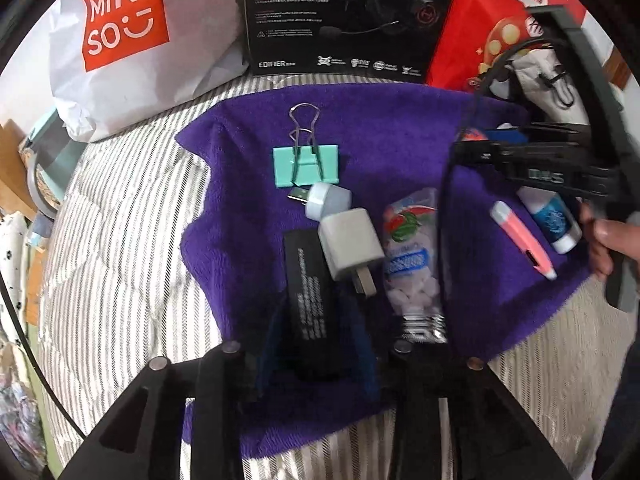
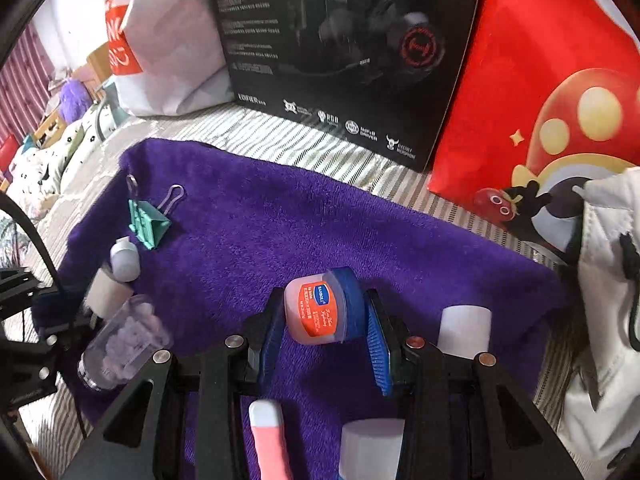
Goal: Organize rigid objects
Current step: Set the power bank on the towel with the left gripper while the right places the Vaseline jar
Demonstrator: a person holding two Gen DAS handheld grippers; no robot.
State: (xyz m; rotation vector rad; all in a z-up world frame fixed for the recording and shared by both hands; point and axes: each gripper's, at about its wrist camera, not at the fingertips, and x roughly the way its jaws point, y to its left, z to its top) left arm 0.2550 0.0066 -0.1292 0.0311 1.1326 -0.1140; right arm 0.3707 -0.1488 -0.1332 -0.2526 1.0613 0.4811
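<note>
Right wrist view: the right gripper is clamped on a small balm jar, tipped on its side, blue lid toward the right finger, above the purple towel. Left wrist view: the left gripper straddles a black rectangular bar whose long axis runs along the fingers; contact appears likely, but blur prevents confirmation.

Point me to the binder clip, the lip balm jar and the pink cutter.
binder clip [image 1: 306, 164], left wrist view, green body.
lip balm jar [image 2: 316, 312], right wrist view, orange label.
pink cutter [image 1: 520, 236], left wrist view, mid-handle.
</note>
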